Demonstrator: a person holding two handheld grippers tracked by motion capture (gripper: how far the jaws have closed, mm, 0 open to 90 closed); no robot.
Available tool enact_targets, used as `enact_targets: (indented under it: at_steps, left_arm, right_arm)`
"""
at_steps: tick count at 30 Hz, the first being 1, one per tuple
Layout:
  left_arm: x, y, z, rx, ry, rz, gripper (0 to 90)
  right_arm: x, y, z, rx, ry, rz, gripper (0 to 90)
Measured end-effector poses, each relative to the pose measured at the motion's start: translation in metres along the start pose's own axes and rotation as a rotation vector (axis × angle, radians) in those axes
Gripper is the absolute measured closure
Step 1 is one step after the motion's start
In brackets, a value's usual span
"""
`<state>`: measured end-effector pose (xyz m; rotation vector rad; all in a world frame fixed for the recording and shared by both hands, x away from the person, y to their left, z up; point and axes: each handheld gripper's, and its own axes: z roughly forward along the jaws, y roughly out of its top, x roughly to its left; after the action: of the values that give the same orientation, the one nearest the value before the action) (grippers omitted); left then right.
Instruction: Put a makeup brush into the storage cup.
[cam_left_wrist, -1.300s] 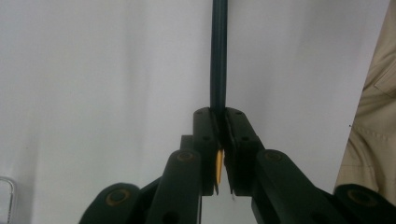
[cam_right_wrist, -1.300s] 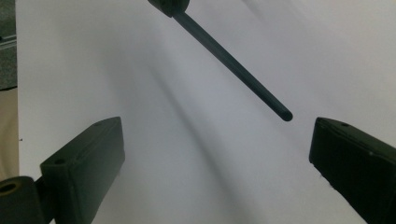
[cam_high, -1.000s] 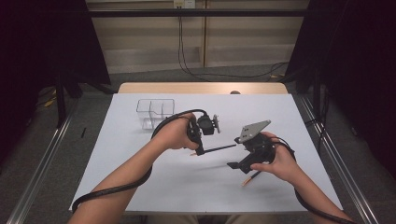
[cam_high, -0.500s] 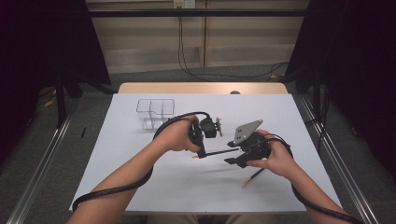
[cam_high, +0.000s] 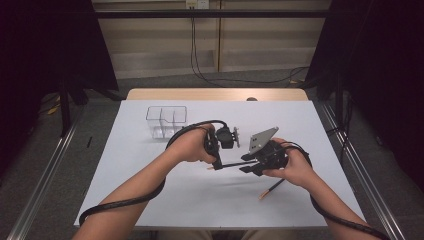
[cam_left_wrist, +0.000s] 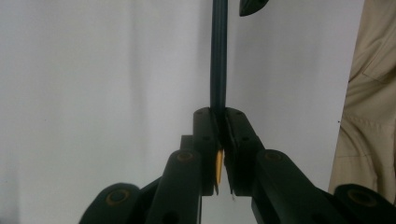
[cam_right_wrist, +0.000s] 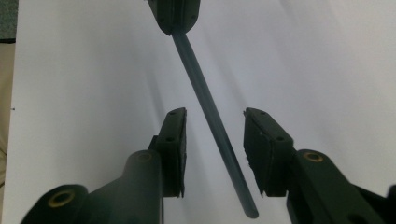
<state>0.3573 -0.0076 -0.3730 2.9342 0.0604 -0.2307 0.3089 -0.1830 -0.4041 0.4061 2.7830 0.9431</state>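
A: Where does the dark pencil (cam_high: 235, 163) lie from the right claw (cam_high: 248, 164)?

B: Taking the left claw (cam_high: 217, 163) as the landmark: the pencil sticks out from it toward the right claw, long axis running level above the white surface (cam_high: 150, 190), across the person's front. In the left claw's own view the left claw (cam_left_wrist: 219, 135) is clamped together on the pencil (cam_left_wrist: 218, 56) near its sharpened end, with the shaft running straight away from the pads

A: And the free end?

B: It reaches between the right claw's jaws. In the right gripper view the pencil (cam_right_wrist: 212, 126) comes down from the left claw (cam_right_wrist: 175, 16) at a slant and passes between the two pads (cam_right_wrist: 175, 149) of the right claw (cam_right_wrist: 212, 154), with a gap showing on either side

A: So the right claw is not gripping yet?

B: Its jaws have just been closing, with the pencil between them, but they stand apart and I see no pad pressing on it. The shaft sits a little nearer the right-hand pad in that view

A: What does the coming move turn on?

B: I judge it a handover: the shaft crosses the gap slantwise, so the pads would meet it off-square unless the wrist turns to suit

A: Anything else nearby?

B: A second pencil (cam_high: 272, 188) lies on the surface on the near side of the right hand (cam_high: 295, 167), and a clear divided box (cam_high: 166, 120) stands beyond the left claw, well apart
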Motion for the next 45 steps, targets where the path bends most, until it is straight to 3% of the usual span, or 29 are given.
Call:
enact_targets:
  at_steps: [6, 9, 21, 27, 31, 45]
  left_arm:
    - [-0.0019, 0.0007, 0.0016, -0.014, -0.019, -0.004, 84.2]
    - [-0.0024, 0.0018, 0.0017, 0.001, -0.015, 0.016, 84.2]
    - [-0.0008, 0.0020, -0.0005, -0.008, -0.022, 0.028, 84.1]
    - [0.0006, 0.0012, -0.0029, -0.029, -0.013, 0.049, 83.6]
    - [0.0031, -0.0007, -0.0038, -0.051, -0.012, 0.039, 82.0]
    - [0.0045, -0.0026, -0.0055, -0.080, -0.003, 0.045, 76.5]
  right_arm:
    - [0.0011, 0.0007, 0.0016, 0.019, 0.023, -0.008, 73.0]
    - [0.0017, 0.0013, 0.0024, 0.030, 0.030, -0.017, 75.5]
    - [0.0027, 0.0017, 0.0049, 0.053, 0.035, -0.030, 79.8]
    - [0.0036, -0.0008, 0.0074, 0.068, 0.047, -0.050, 82.5]
    - [0.0054, -0.0006, 0.0083, 0.070, 0.054, -0.062, 84.7]
    - [0.0051, -0.0013, 0.0050, 0.054, 0.069, -0.052, 85.1]
